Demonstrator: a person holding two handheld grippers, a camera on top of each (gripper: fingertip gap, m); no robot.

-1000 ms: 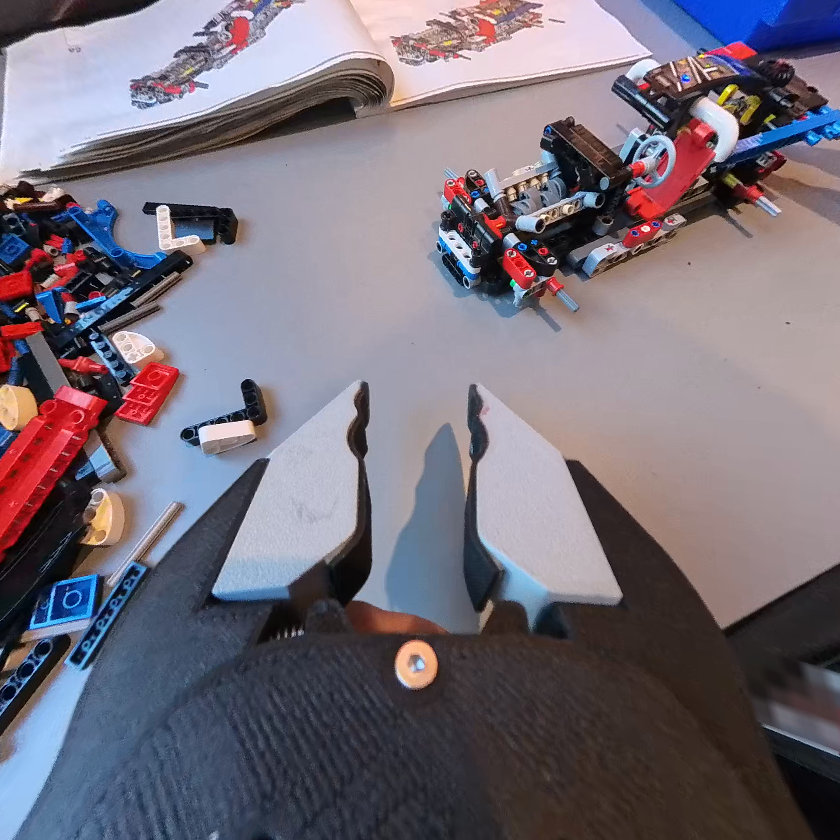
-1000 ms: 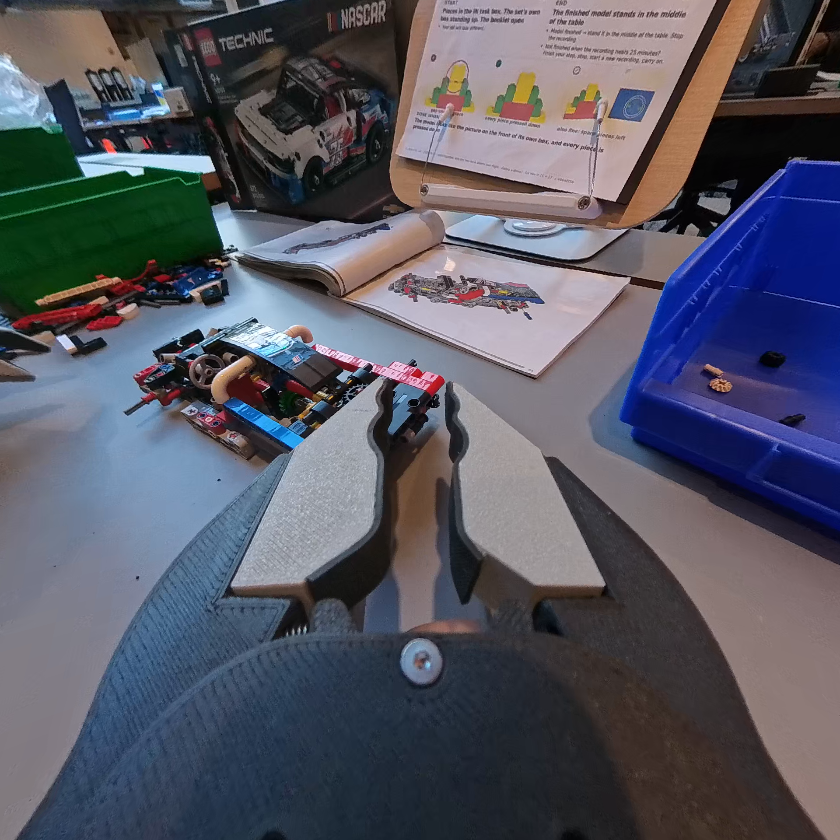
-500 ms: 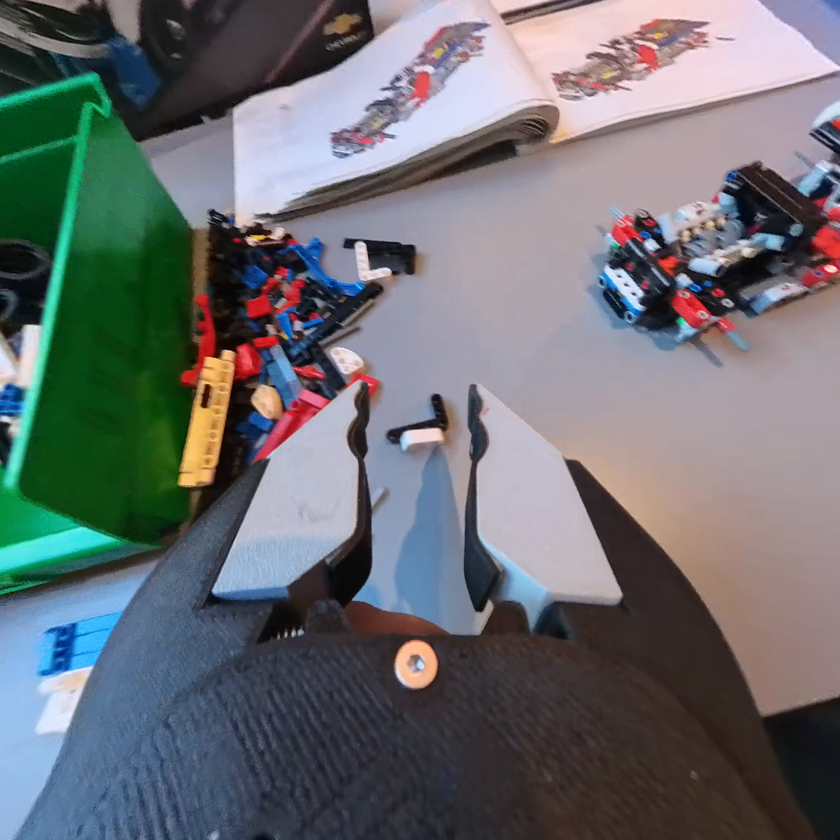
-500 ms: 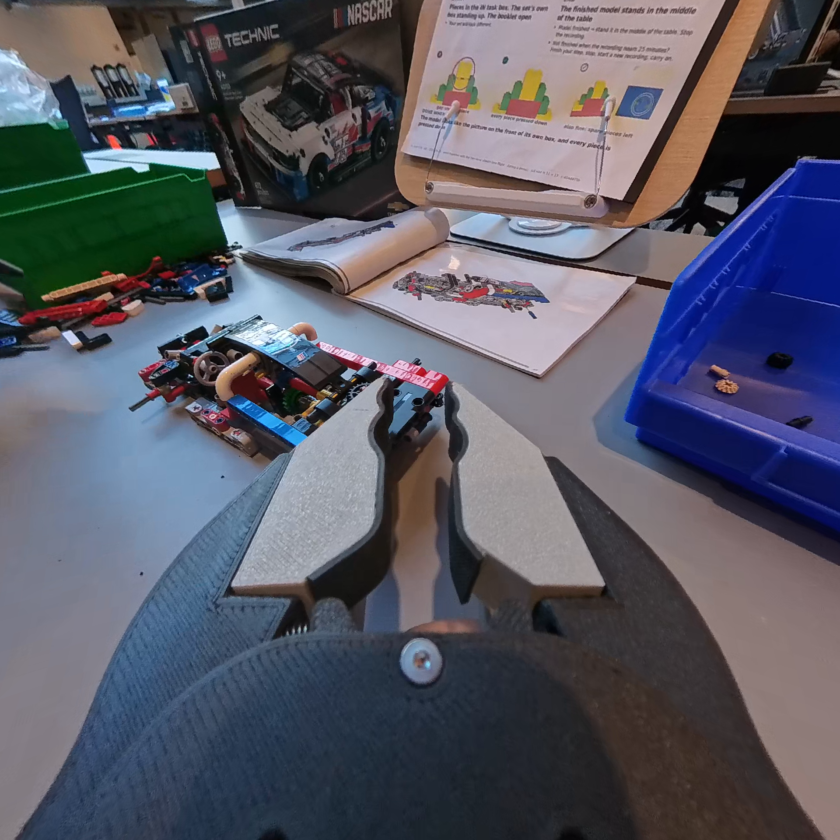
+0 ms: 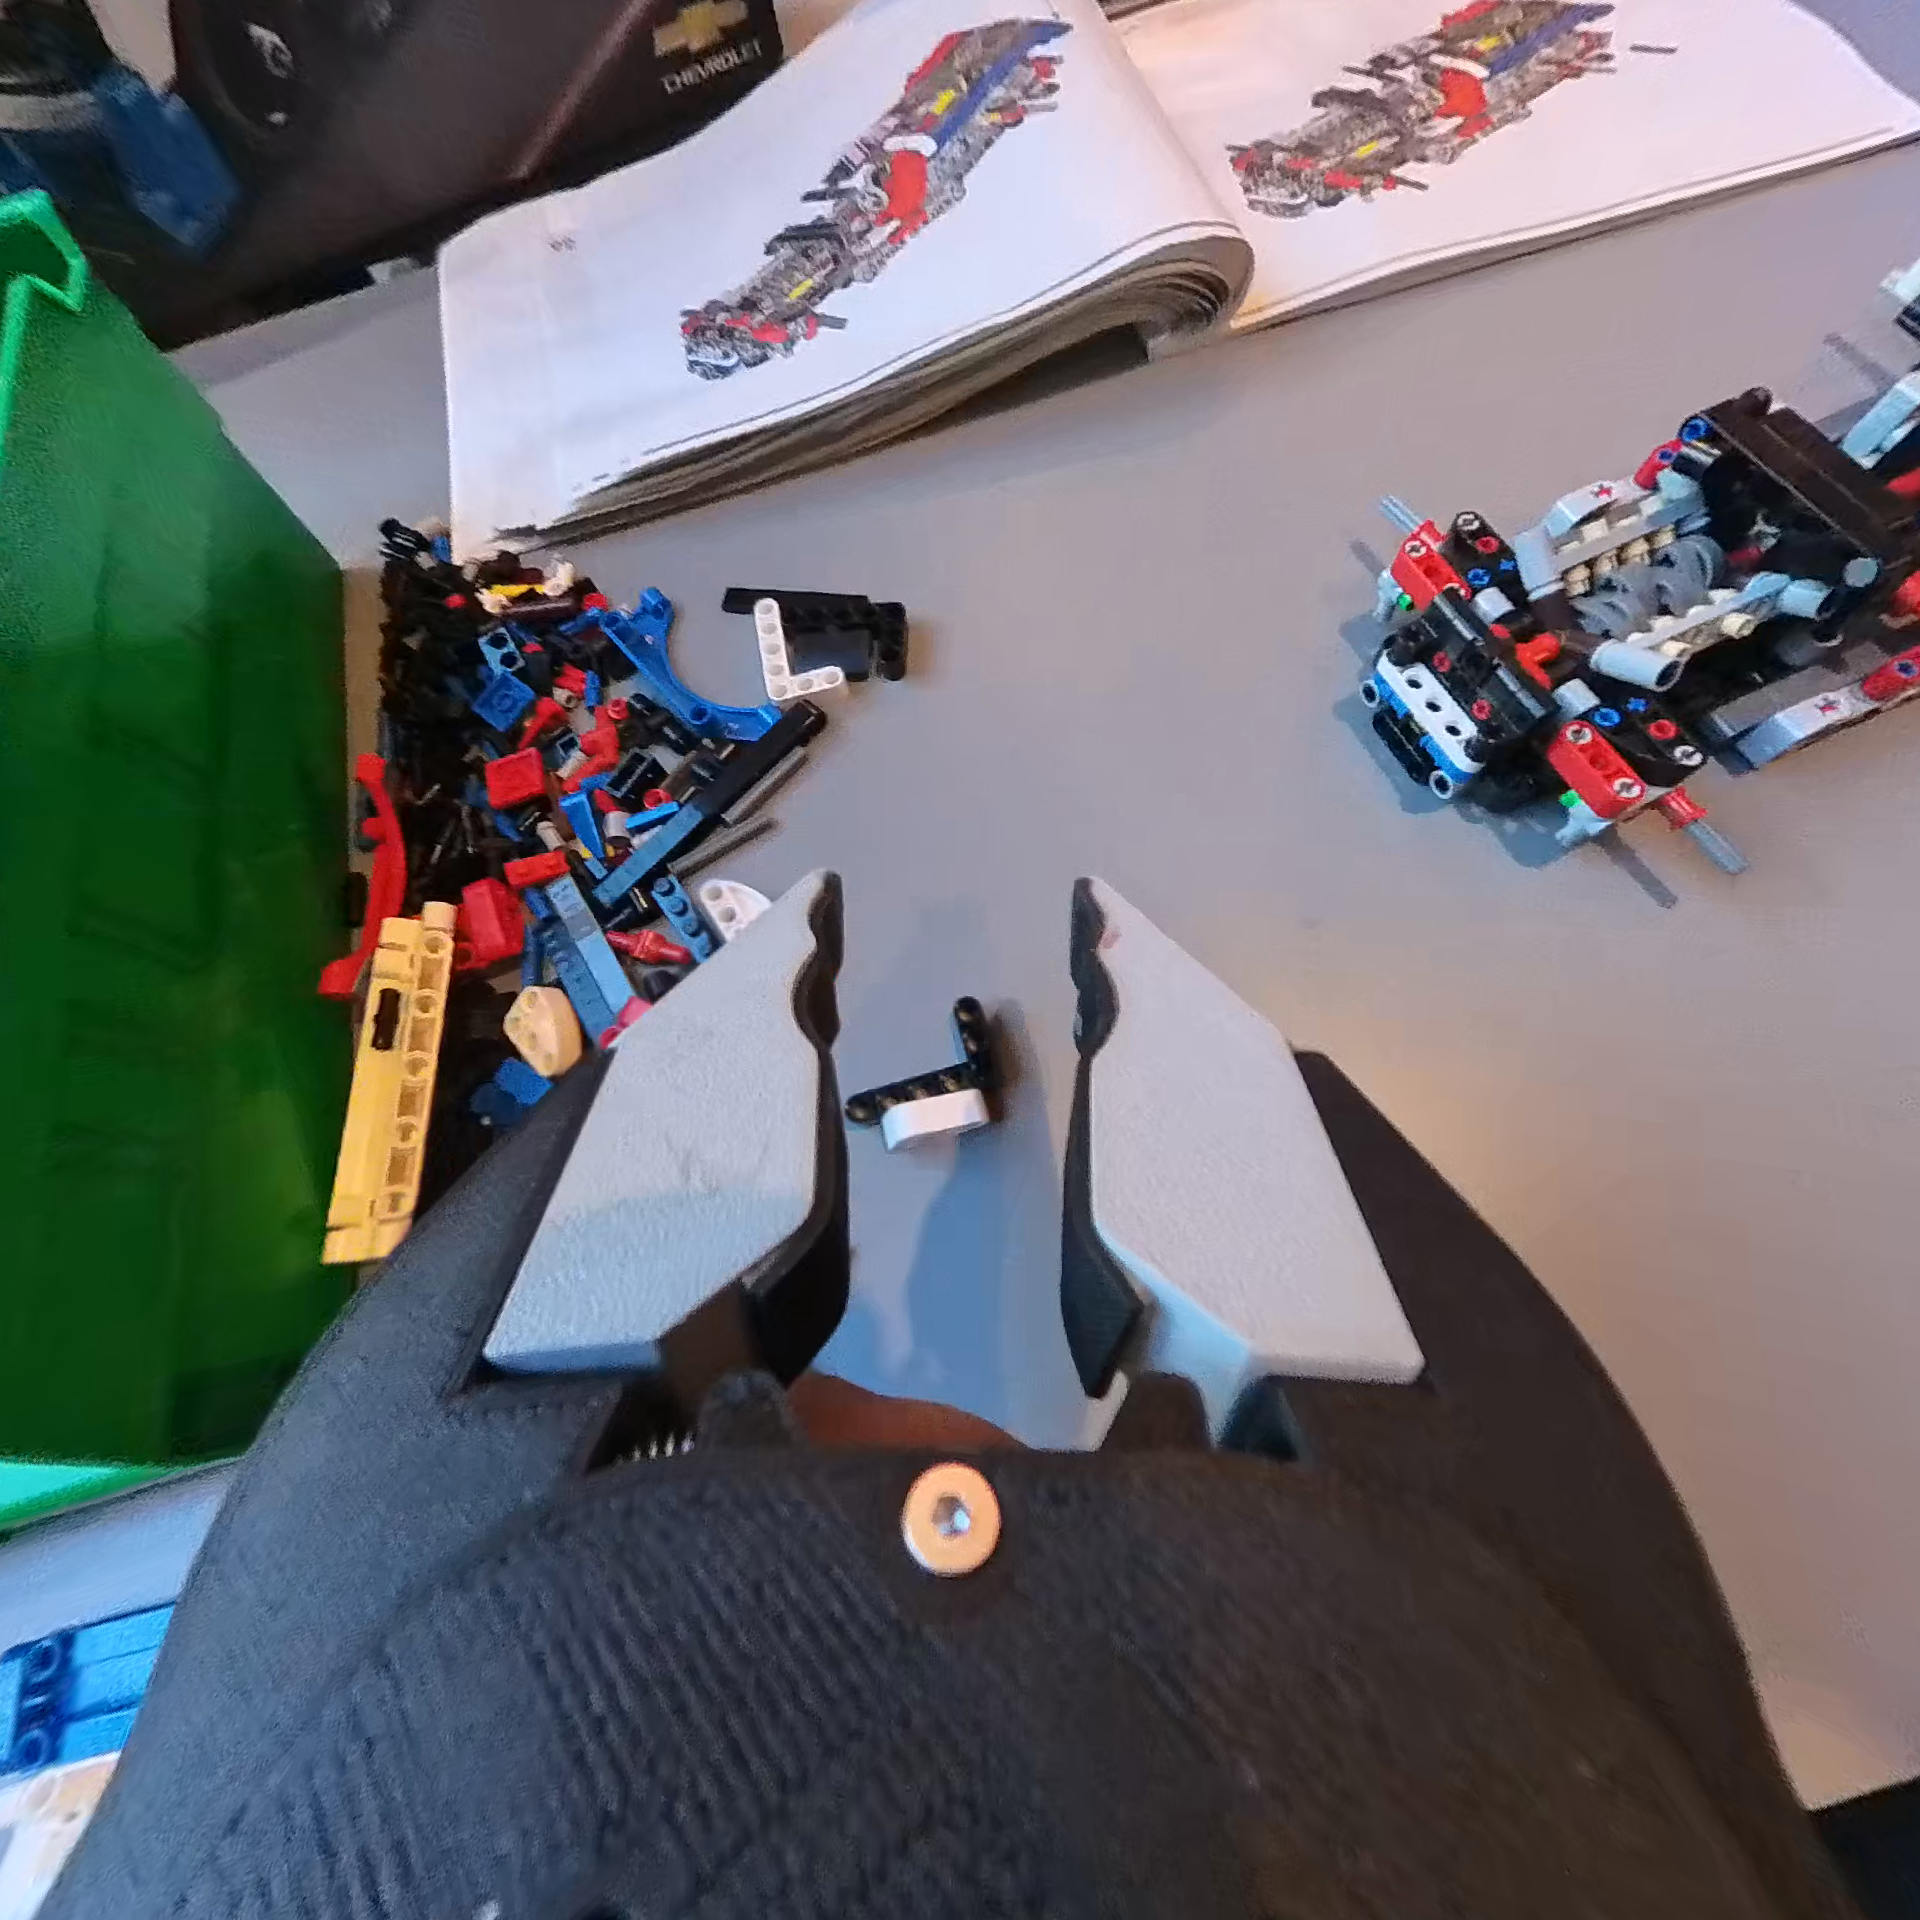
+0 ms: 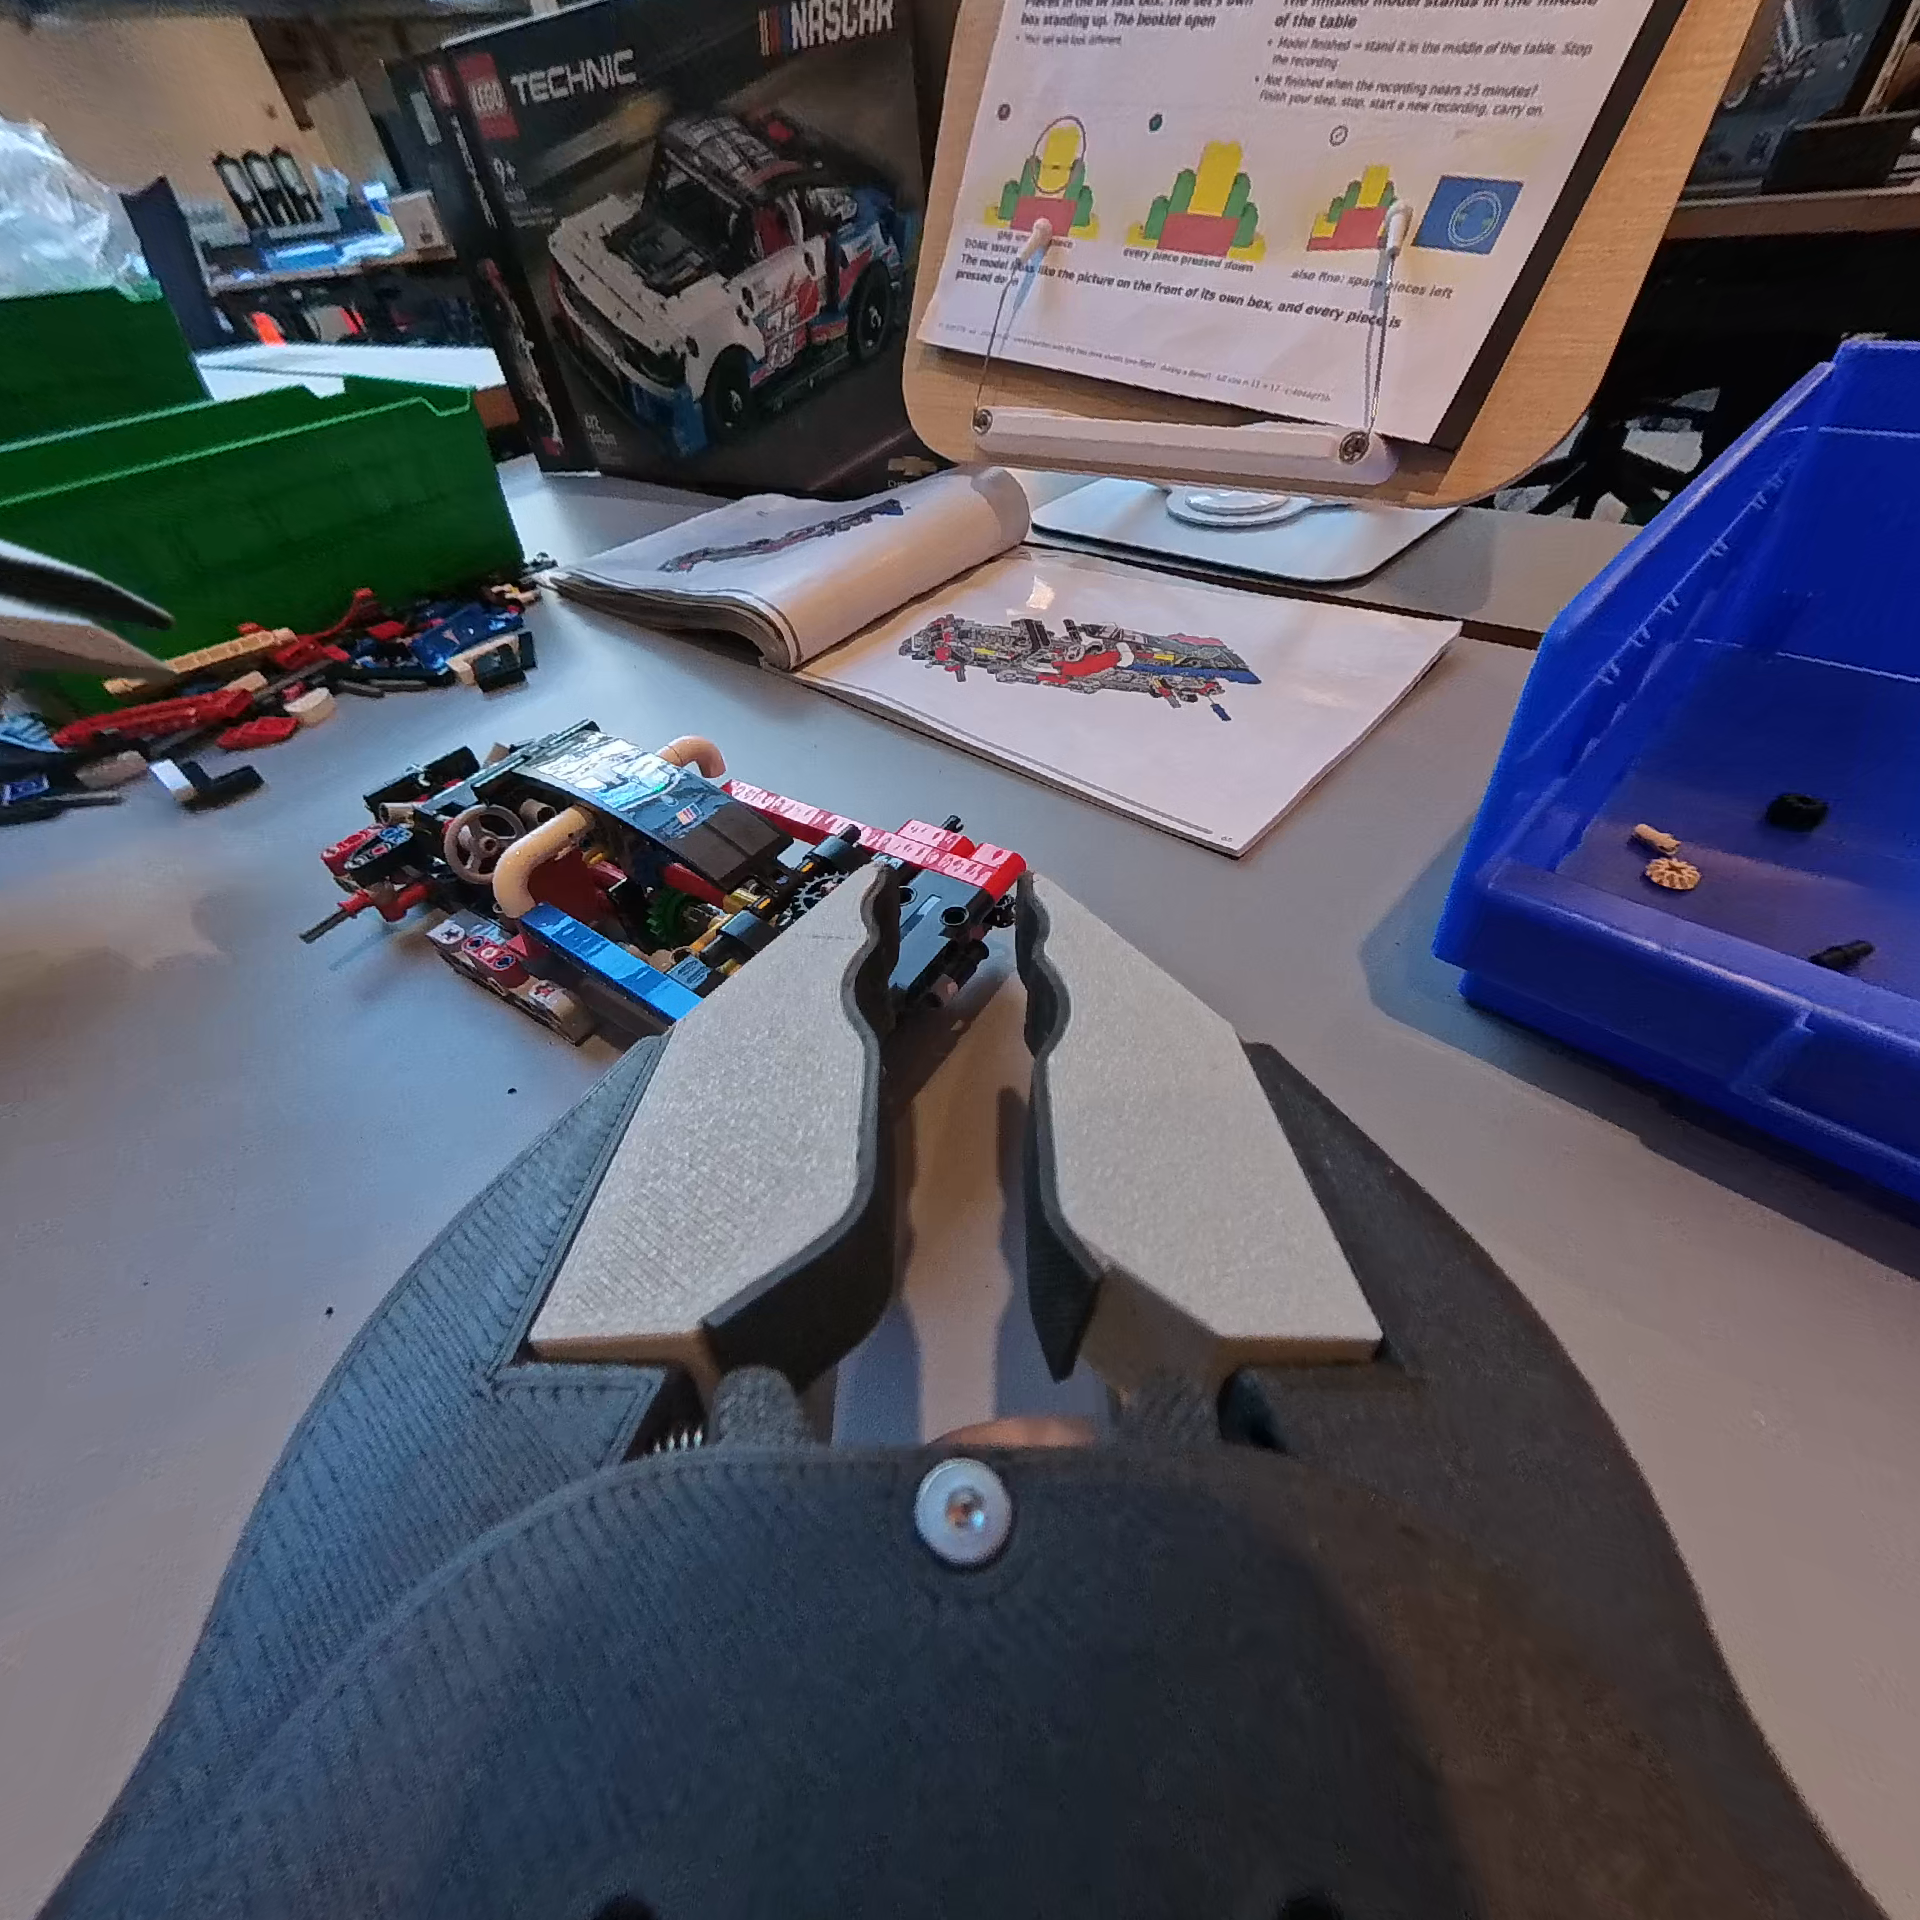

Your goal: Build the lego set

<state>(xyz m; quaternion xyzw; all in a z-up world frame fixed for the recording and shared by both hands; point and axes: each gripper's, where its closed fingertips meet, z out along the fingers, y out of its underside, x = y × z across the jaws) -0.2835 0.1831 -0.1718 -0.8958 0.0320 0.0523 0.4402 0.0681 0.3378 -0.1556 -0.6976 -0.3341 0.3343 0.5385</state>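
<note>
My left tool (image 5: 951, 935), open, straddles a black-and-white L-piece (image 5: 935, 1086); my right tool (image 6: 951, 914), open, faces the chassis (image 6: 644, 883); blue bin (image 6: 1621, 935) holds small parts.

In the left wrist view, bare grey table (image 5: 1195, 727) runs up the middle of the frame between the loose parts pile (image 5: 582, 790) with the green bin (image 5: 156, 831) at left and the part-built car (image 5: 1621, 665) at right, closed off at the top by the open booklet (image 5: 935, 260). A small black-and-white piece (image 5: 935, 1091) lies alone between the spread fingers of the left tool (image 5: 951, 914). In the right wrist view the car (image 6: 665, 873) blocks the centre just ahead of the right tool (image 6: 951, 914), the blue bin (image 6: 1714, 831) walls the right, and table lies free at lower left.
</note>
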